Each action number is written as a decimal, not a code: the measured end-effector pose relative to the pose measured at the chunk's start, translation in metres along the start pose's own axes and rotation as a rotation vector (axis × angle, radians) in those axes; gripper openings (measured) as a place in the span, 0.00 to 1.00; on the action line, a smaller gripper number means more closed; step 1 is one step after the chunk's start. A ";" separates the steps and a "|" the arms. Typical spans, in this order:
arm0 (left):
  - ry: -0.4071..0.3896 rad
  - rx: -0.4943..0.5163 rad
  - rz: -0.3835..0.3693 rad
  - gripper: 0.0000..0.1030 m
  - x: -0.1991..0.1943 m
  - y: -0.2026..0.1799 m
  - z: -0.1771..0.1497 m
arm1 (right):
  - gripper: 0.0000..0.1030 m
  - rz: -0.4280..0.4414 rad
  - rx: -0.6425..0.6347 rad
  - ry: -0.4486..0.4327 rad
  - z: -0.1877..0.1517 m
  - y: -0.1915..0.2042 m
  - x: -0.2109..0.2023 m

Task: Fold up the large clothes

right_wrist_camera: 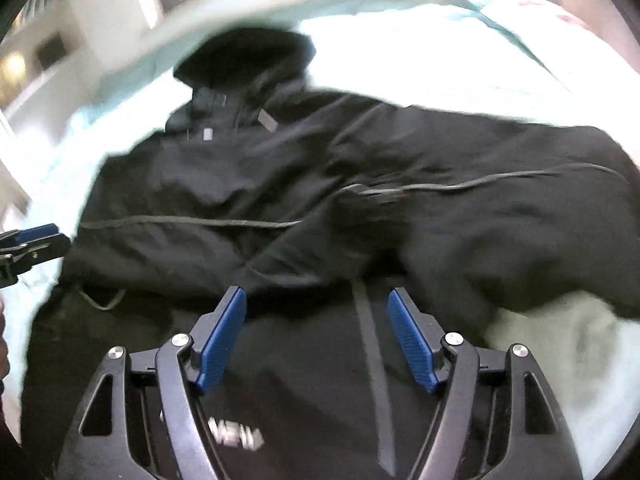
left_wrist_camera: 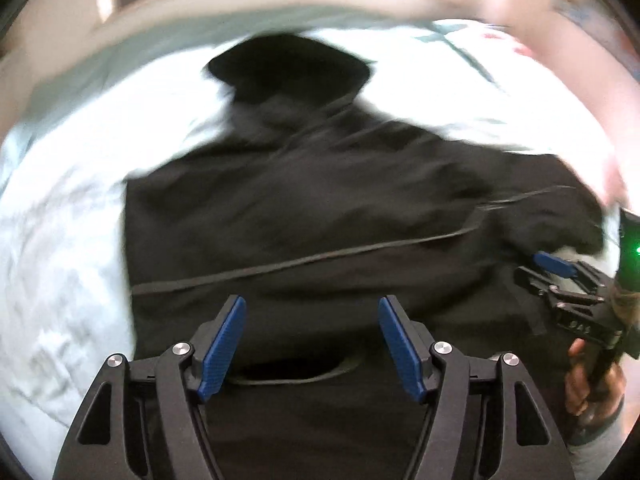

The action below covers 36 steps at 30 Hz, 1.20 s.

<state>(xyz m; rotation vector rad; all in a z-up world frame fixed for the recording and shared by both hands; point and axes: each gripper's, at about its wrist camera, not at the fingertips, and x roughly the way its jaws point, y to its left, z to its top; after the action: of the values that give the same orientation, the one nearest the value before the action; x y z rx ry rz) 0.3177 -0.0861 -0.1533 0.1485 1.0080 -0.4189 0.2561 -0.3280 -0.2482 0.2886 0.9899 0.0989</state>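
A pale sheet [left_wrist_camera: 60,240] covers the bed and fills most of both views, washed out bright toward the far side. On it lies a black hooded jacket [left_wrist_camera: 320,208], spread wide, its hood [left_wrist_camera: 288,64] pointing away from the cameras and a thin cord [left_wrist_camera: 304,258] running across the body. In the right wrist view one part of the jacket [right_wrist_camera: 500,216] is folded across the rest, and blurred white lettering [right_wrist_camera: 236,438] shows on the near cloth.

The left gripper [left_wrist_camera: 312,348] hangs over the near edge of the jacket, tilted down toward it, its blue pads [left_wrist_camera: 222,352] spread wide apart with nothing between them (only black cloth underneath). The right gripper [right_wrist_camera: 316,344] is posed the same way over the jacket's near part, pads [right_wrist_camera: 412,352] wide apart and empty.

In the left wrist view the right gripper [left_wrist_camera: 560,280] appears at the right edge, held by the person's hand [left_wrist_camera: 592,380] around its handle, with a green light [left_wrist_camera: 636,250] above. In the right wrist view the left gripper [right_wrist_camera: 32,244] just shows at the left edge, beside the jacket.
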 end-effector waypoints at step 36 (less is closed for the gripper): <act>0.009 0.132 -0.315 0.69 0.186 -0.266 0.015 | 0.29 -0.094 0.736 -0.322 -0.029 -0.408 -0.098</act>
<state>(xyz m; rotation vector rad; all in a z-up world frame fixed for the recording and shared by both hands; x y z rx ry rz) 0.3072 -0.3834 -0.2840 0.1101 1.0150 -0.7740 0.1581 -0.7341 -0.3000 0.9002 0.6846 -0.3978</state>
